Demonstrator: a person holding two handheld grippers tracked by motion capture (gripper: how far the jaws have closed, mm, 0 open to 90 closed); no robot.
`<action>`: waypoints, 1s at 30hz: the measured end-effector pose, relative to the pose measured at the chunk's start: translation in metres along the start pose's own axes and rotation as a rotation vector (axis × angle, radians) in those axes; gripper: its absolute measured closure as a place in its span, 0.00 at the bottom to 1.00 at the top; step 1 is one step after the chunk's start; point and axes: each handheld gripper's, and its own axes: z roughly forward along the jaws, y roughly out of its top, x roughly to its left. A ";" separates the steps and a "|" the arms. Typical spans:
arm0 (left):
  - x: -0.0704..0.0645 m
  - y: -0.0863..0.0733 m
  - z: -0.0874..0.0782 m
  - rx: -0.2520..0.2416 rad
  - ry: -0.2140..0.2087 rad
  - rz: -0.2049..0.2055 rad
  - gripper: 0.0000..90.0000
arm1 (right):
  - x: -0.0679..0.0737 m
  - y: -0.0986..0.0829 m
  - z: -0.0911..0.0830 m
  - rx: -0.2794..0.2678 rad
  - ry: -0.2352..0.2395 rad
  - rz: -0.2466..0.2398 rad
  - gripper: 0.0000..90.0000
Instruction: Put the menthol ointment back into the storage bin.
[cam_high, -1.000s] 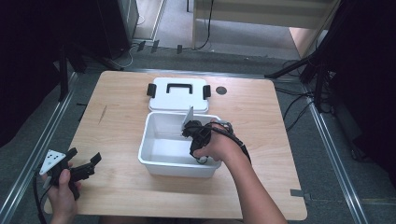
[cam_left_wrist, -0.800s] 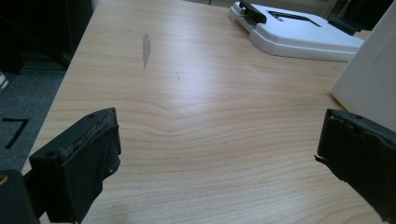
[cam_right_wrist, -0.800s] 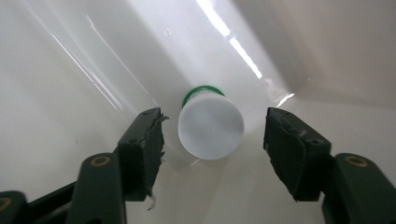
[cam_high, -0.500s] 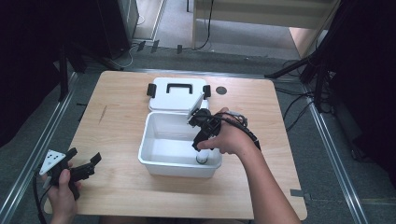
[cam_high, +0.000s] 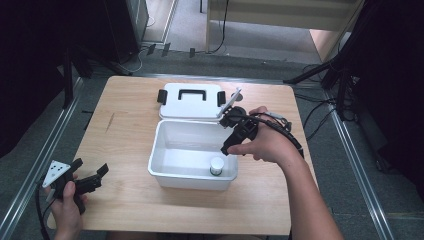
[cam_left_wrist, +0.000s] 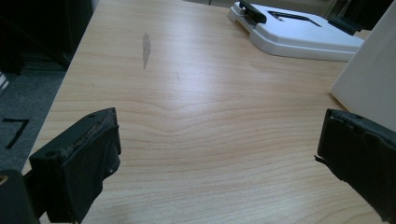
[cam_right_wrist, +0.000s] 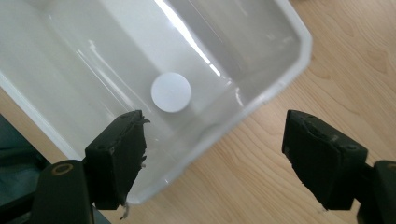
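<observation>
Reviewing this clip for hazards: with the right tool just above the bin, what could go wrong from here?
1. The right tool hangs open over the bin's right rim; a careless sweep could clip that rim and shove the bin.
2. The small white-capped bottle stands loose near the bin's front wall, so a nudge might topple it.
3. The tool's cable could snag the lid lying behind.

No text, label, brand or number can be read anywhere: the white bin (cam_high: 165, 170), its lid (cam_high: 192, 102) and the wooden worktop (cam_high: 125, 125) (bare wood grain, one dark smudge) carry no writing.
</observation>
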 end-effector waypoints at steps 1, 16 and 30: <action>0.000 0.000 0.000 0.000 0.000 0.000 0.00 | -0.002 -0.003 -0.001 -0.002 -0.004 0.000 0.25; -0.001 0.000 0.000 0.005 0.006 0.007 0.00 | -0.041 -0.062 -0.014 -0.018 -0.036 0.125 0.24; 0.000 0.000 0.000 0.007 0.003 0.001 0.00 | -0.065 -0.124 0.022 -0.019 -0.048 0.251 0.26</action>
